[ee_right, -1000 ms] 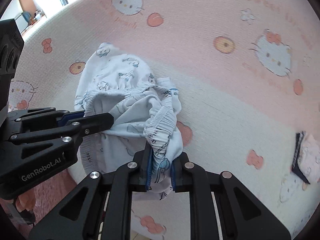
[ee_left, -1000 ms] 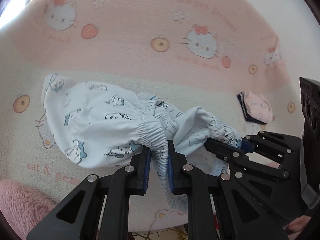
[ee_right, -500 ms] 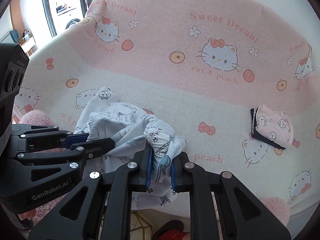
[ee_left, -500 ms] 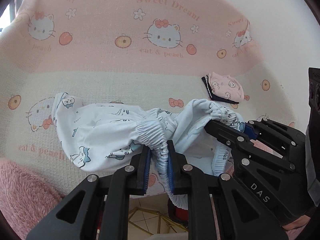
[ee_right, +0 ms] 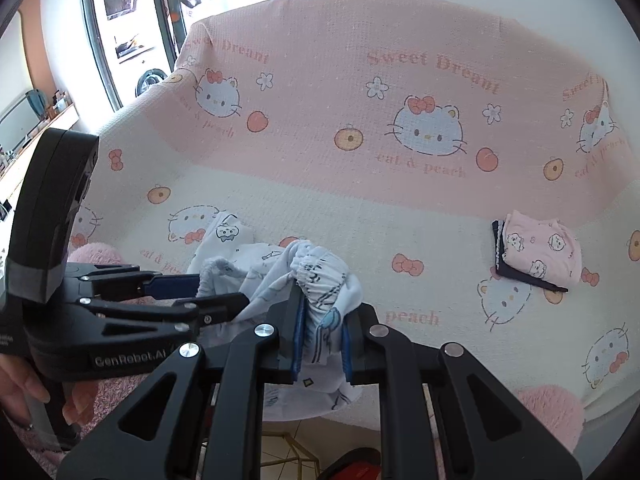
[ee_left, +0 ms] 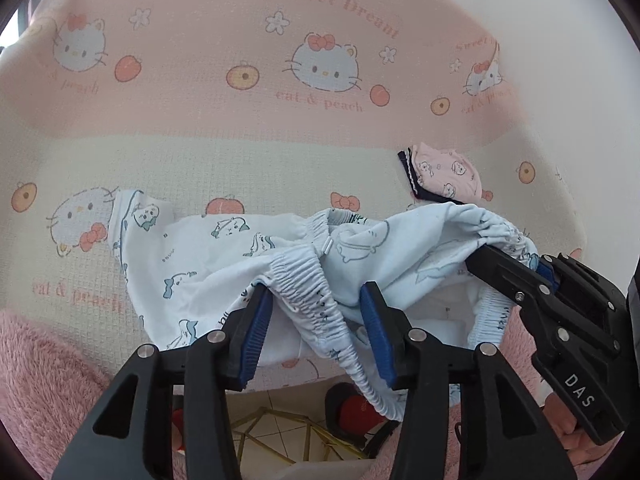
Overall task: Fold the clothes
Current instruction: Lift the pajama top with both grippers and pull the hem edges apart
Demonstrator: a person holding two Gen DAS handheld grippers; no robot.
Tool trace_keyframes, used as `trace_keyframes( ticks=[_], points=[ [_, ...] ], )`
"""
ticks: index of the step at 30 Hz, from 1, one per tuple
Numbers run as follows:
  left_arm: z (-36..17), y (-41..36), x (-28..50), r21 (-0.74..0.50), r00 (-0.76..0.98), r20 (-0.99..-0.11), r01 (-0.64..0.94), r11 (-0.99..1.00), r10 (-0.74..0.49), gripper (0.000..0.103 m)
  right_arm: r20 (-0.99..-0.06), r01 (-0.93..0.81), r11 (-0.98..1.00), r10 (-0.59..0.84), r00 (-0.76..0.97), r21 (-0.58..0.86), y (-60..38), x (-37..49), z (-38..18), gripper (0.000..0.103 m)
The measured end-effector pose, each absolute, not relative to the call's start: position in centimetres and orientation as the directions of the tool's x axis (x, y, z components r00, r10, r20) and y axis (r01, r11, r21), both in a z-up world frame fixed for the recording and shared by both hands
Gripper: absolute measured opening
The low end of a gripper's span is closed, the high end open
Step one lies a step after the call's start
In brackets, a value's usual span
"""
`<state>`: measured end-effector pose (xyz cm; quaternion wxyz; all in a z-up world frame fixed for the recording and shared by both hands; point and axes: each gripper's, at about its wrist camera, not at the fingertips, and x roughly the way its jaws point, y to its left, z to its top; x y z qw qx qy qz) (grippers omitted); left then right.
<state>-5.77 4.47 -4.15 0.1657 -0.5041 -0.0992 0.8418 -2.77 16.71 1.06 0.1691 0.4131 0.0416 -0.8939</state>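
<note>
pink cat-print sofa cover point(ee_left: 200, 160) is spreading under everything while i'm working the left gripper point(ee_left: 316, 322), its jaws standing apart with the pale blue shorts point(ee_left: 208, 264) waistband draping loose between them. my right gripper point(ee_right: 320, 340) is clamping the far waistband bunch, so i'm worrying the unheld side slides off. no containers showing; folded pink garment point(ee_right: 540, 248) is lying well beyond.

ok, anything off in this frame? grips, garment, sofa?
One thing: the left hand-held gripper has its jaws spread, and the light blue pants waistband only drapes between them, unpinched. The right hand-held gripper is clamped on the waistband. The folded pink garment lies neat on the sofa cover.
</note>
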Motion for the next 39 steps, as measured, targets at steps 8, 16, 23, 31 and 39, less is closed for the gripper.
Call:
trace_keyframes(
  ticks=[8,16,23,31,39],
  points=[
    [-8.9,5.2,-5.9,-0.152,-0.376,-0.906,-0.147,-0.977,0.197,0.052,-0.753,0.232,-0.969,-0.218,-0.621,0.089,19.5,-3.3,-0.3,0.014],
    [-9.6,1.4,-5.5,-0.061,-0.339,-0.937,-0.082,-0.995,0.086,0.052,-0.784,0.2,-0.972,-0.217,-0.581,0.12,21.0,-3.6,-2.5,0.014],
    [-7.1,3.2,-6.4,-0.272,-0.309,-0.885,-0.26,-0.926,0.347,0.053,-0.754,0.258,-0.954,-0.279,-0.595,0.15,21.1,-3.0,-0.6,0.014],
    [-9.5,9.0,-9.8,-0.145,-0.288,-0.921,-0.376,-0.915,0.264,0.053,-0.714,0.282,-0.946,-0.31,-0.628,0.163,21.6,-1.5,1.8,0.014],
    [-7.3,6.8,-10.9,-0.419,-0.279,-0.821,-0.301,-0.857,0.499,0.053,-0.701,0.268,-0.954,-0.283,-0.655,0.135,23.3,-1.7,3.4,0.014]
  ],
)
